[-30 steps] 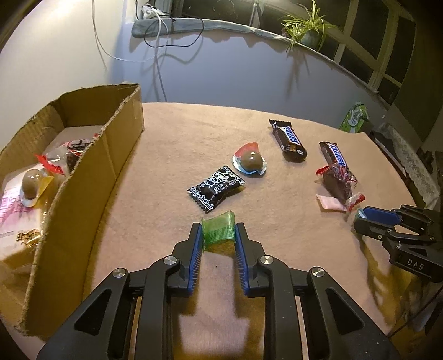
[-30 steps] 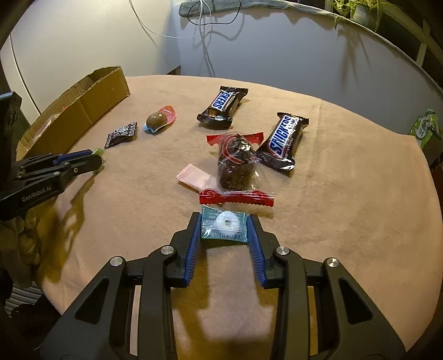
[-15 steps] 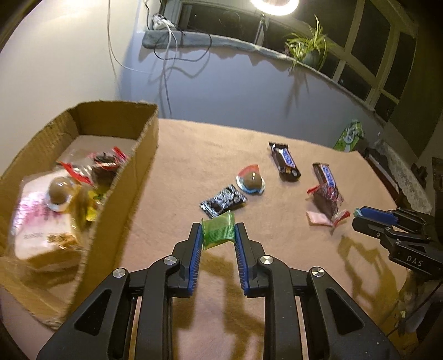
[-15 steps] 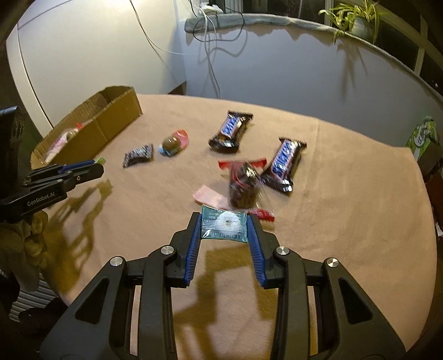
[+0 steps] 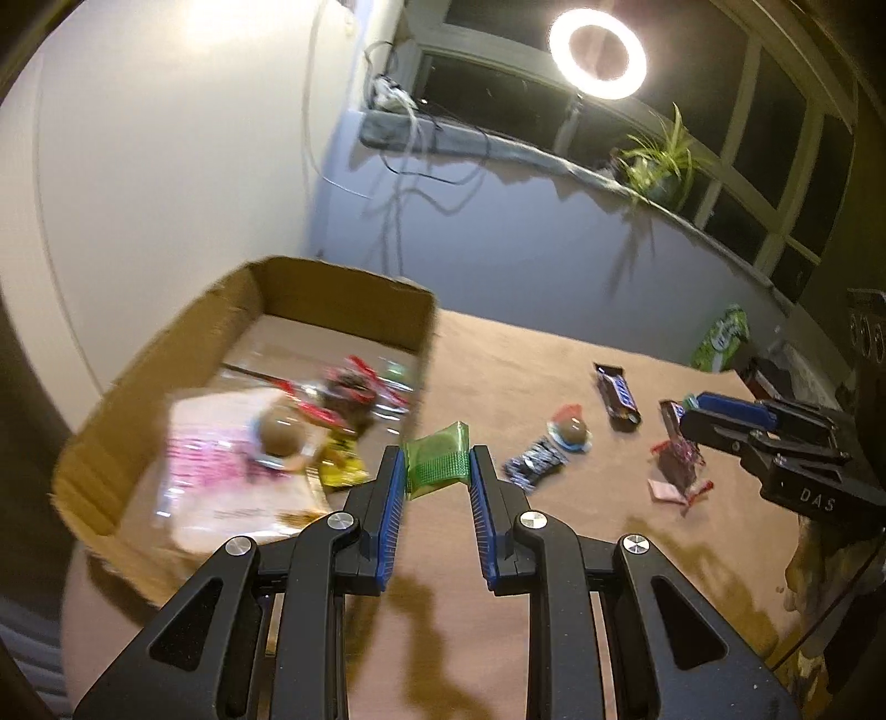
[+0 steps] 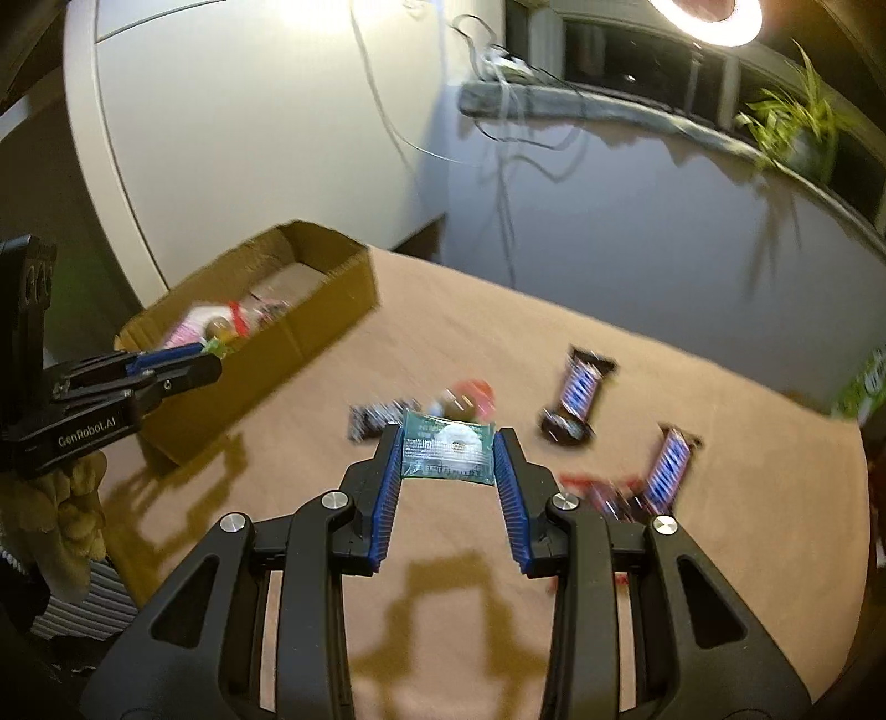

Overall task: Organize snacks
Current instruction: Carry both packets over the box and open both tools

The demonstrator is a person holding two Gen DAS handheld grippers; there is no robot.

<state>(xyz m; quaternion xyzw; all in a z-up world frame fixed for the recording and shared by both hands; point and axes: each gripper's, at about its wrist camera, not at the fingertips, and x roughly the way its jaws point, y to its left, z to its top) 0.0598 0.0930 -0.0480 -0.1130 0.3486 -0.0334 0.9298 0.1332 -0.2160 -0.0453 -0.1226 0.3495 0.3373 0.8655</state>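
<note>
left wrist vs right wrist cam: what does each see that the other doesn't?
Left wrist only: the green candy pinched in the left claw, and a small pink packet on the cloth.
Right wrist only: the teal mint packet face-on in the right claw.
Both: the cardboard box with snacks inside, two Snickers bars, the ring light and the plant.

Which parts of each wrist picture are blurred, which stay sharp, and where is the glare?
Left wrist view: cardboard box and its contents smeared, green candy in the left gripper sharp, ring light glaring. Right wrist view: table snacks streaked, mint packet in the right gripper crisp, lamp glare top right.
</note>
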